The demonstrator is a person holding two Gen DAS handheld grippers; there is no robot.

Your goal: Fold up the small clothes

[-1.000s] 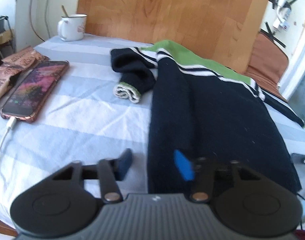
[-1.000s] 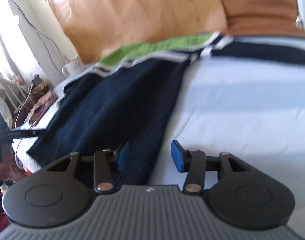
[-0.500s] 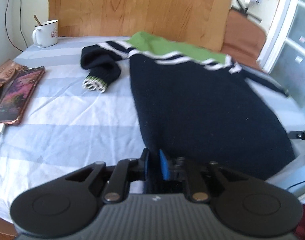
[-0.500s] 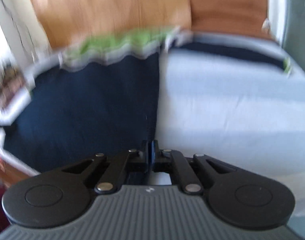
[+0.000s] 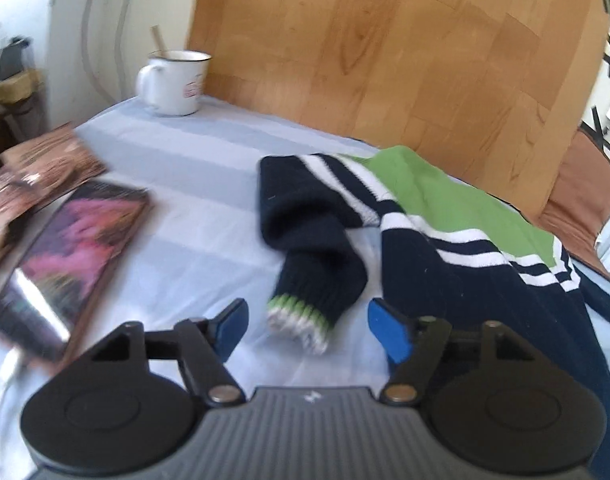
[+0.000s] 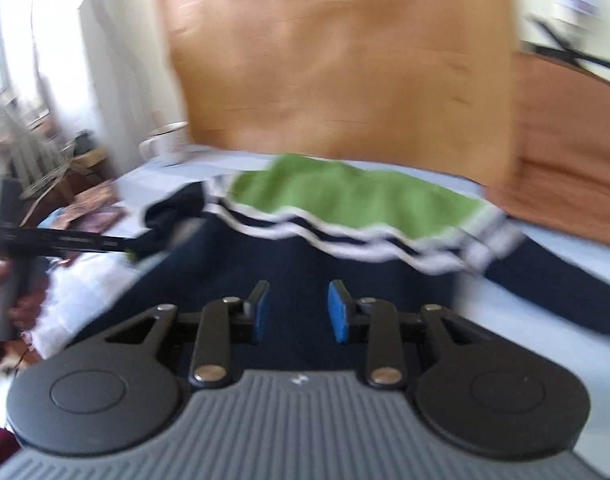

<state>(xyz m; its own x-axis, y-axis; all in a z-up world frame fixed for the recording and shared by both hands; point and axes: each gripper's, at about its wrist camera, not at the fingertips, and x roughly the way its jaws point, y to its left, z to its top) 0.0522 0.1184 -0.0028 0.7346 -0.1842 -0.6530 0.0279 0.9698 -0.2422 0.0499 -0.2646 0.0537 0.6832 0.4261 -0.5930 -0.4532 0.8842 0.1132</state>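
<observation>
A small navy sweater (image 5: pixel 477 292) with white stripes and a green yoke lies on the light blue striped bed sheet (image 5: pixel 193 248). Its left sleeve (image 5: pixel 313 240) is bent, with a green and white cuff (image 5: pixel 299 320). My left gripper (image 5: pixel 309 326) is open and empty, its jaws on either side of that cuff, just short of it. In the right wrist view the sweater (image 6: pixel 305 256) lies ahead and my right gripper (image 6: pixel 299 310) is open and empty above its navy body. The right sleeve (image 6: pixel 557 280) stretches to the right.
A phone (image 5: pixel 69 264) with a lit screen and brown packets (image 5: pixel 33 176) lie on the left of the sheet. A white mug (image 5: pixel 173 82) stands at the back left. A wooden headboard (image 5: pixel 385 52) stands behind. The left gripper's handle and hand (image 6: pixel 13 280) show in the right wrist view.
Both grippers were shut on the sweater's hem half a second ago; both have opened and let go. The left gripper has moved forward to the left sleeve cuff.
</observation>
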